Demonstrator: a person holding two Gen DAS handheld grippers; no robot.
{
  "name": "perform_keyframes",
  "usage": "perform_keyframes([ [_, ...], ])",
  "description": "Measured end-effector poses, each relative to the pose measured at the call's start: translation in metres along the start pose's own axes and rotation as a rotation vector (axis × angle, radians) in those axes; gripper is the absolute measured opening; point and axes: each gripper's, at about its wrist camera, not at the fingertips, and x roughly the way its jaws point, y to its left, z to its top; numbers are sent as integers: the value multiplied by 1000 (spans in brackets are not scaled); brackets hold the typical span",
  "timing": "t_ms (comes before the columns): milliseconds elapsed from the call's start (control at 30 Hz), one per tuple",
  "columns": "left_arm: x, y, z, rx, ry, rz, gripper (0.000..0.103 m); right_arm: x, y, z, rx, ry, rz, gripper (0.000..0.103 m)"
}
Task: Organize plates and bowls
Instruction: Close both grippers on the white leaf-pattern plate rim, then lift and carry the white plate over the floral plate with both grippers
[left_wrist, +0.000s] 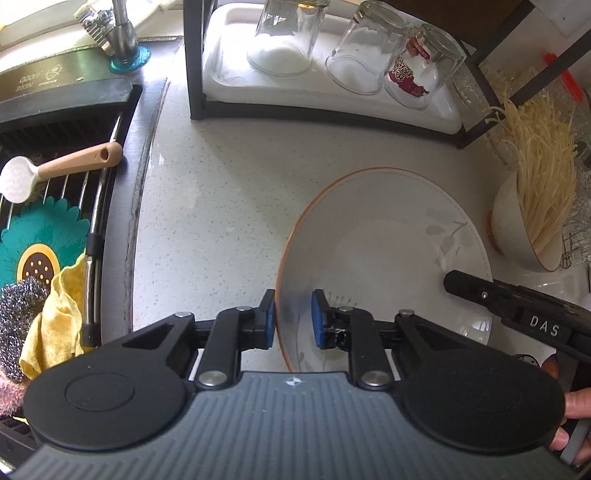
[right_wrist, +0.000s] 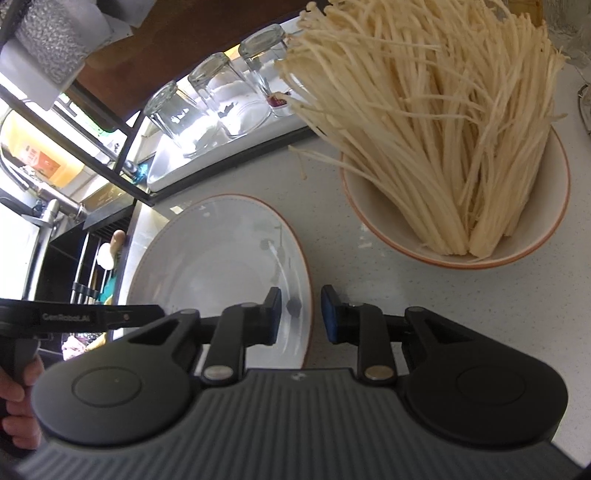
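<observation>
Straddling opposite rims of white round ceramic plate with orange edge (left_wrist: 388, 236), flat on speckled white desk (left_wrist: 221, 184): left gripper (left_wrist: 293, 319) and right gripper (right_wrist: 301, 315), jaws narrow, rim between pads, contact unclear. Round, no long axis. White orange-rimmed bowl of enoki mushrooms (right_wrist: 517, 243) just beside.

White orange-rimmed plate (left_wrist: 388, 243) flat on pale counter, beside matching bowl (right_wrist: 517, 240) heaped with enoki.
</observation>
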Motion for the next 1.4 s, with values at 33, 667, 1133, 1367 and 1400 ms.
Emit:
perform_keyframes([
  [33,0,0,0,0,-2,-1,23,1,2,0,-6,2,6,25],
  [667,-36,-8,-15,-4,-35,-9,21,-27,5,-12,-19,-56,33,23],
  [1133,-89,-47,-31,84,-101,-30,21,-93,1,-33,-43,-176,63,23],
  [1367,-109,-67,-48,90,-130,-58,21,-127,-2,-45,-49,-231,48,23],
  [1400,-111,-70,-51,91,-134,-63,21,-133,-3,-47,-49,-239,47,23],
])
